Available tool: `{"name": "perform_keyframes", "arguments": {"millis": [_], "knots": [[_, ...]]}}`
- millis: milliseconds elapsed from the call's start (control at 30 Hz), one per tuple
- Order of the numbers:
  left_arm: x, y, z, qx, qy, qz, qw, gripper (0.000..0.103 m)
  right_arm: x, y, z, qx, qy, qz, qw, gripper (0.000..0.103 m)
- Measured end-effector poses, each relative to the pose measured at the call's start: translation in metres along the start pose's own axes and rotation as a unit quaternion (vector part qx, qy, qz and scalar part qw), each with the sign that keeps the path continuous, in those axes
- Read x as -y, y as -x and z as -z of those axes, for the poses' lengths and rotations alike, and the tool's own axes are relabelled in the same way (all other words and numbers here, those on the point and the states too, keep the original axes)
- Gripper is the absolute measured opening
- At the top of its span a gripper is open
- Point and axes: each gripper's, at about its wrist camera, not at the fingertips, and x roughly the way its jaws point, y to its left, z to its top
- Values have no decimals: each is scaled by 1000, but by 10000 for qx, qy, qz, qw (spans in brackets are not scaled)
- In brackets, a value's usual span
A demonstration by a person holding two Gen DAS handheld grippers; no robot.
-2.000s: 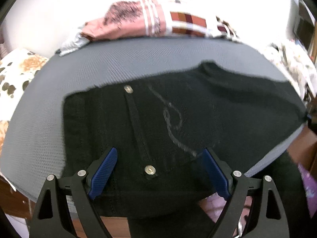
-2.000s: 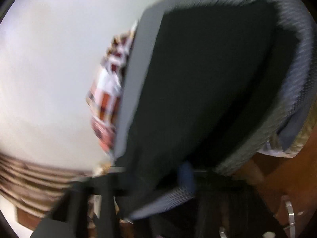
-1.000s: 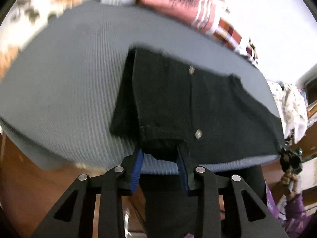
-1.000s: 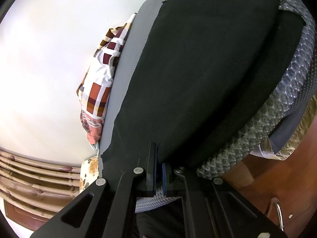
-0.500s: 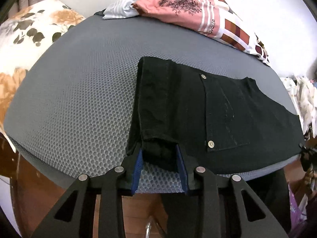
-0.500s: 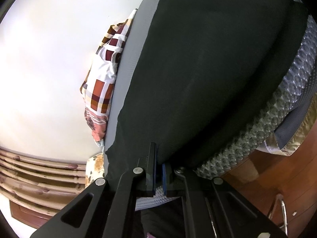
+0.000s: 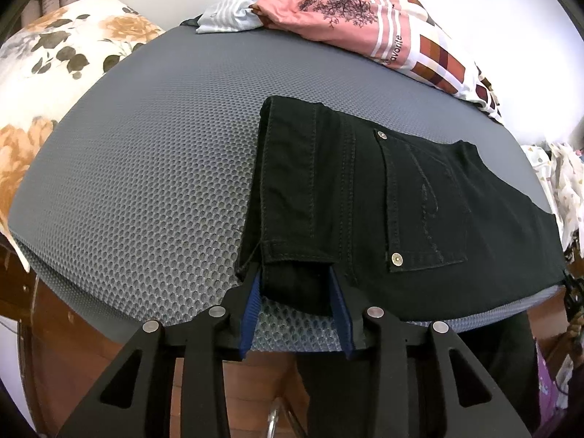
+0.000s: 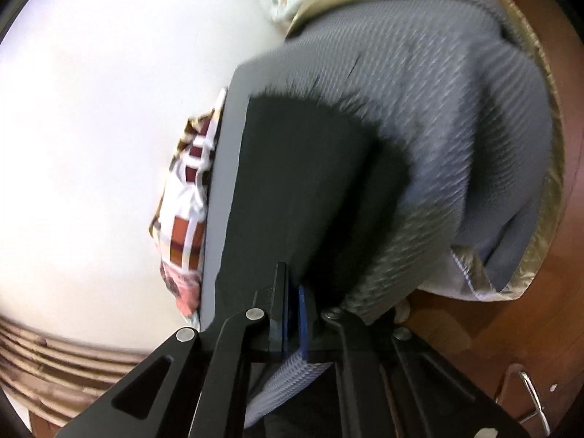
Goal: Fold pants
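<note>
With the pants (image 7: 368,197) lying lengthwise on the grey mat (image 7: 146,168), the left gripper (image 7: 297,292) is opening around the waistband corner while the right gripper (image 8: 292,306) is pinching the leg, likely carrying it over for the next fold.

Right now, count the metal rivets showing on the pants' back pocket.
2: one rivet at the pocket's far corner, the other rivet at its near corner. More may be hidden elsewhere on the black pants.
</note>
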Motion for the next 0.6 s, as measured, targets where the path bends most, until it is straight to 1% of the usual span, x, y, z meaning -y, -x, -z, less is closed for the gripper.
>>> {"name": "perform_keyframes", "arguments": {"millis": [33,100,167,200,267,333,433,467,500,600], "knots": [[0,0,0,-4,-7,-14,10000,40,-7,4,0,20,213,136,9997,5],[1,0,0,-1,11,-25,10000,41,-11,4,0,-11,397,288,9988,4],[1,0,1,-1,14,-36,10000,42,-2,0,0,-86,261,408,9988,3],[1,0,1,-3,30,-39,10000,43,3,0,0,-72,137,319,9994,2],[0,-1,1,-8,63,-50,10000,46,2,2,0,-88,183,362,9991,2],[-3,-1,2,14,109,-69,9999,53,2,3,0,-89,223,354,9991,2],[-10,-3,3,10,271,9,9996,56,17,4,-3,-149,-197,25,9997,3],[-10,-3,3,13,274,9,9996,57,17,6,-4,-90,-191,46,9998,4],[-9,-3,3,20,256,-6,9997,57,16,11,-5,31,-208,40,9998,9],[-7,1,3,27,184,-73,9998,57,27,32,-14,442,-613,-75,9971,11]]}}
